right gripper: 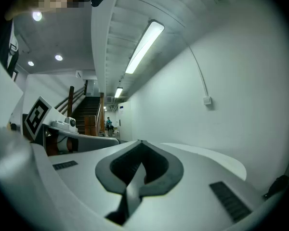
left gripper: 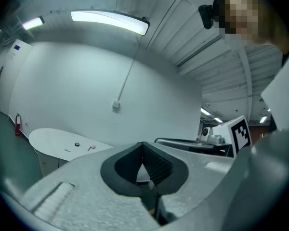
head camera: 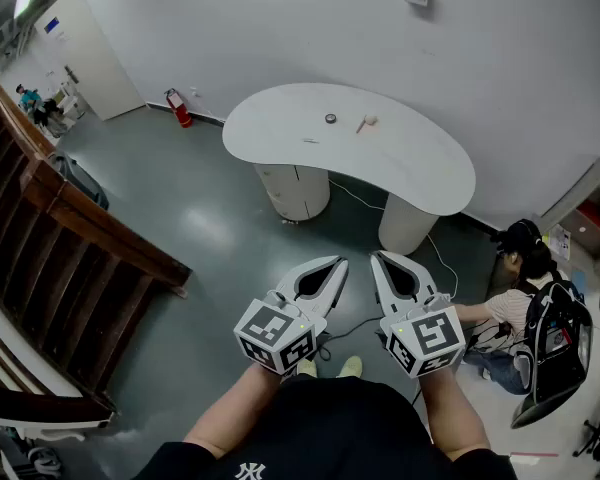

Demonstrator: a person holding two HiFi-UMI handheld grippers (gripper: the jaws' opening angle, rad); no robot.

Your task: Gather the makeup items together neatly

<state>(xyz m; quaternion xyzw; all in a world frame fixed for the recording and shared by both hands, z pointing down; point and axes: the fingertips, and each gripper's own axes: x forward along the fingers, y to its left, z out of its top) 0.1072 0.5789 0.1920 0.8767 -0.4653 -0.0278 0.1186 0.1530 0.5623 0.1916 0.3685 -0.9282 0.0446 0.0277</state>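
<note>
Hovering at lower centre: left tool point(head camera: 337, 262) and right tool point(head camera: 376, 257), both fully closed, gripping nothing. Makeup items point(head camera: 365, 123) lie on worktop point(head camera: 420, 158) at upper centre, well apart from both.

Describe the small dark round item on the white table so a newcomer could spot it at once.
Find the white, kidney-shaped table by the far wall. Three small things lie on its top, and the dark round item is the middle one. It alone is dark and round; the pale-tipped stick to its right and the thin sliver to its left are both elongated.
</note>
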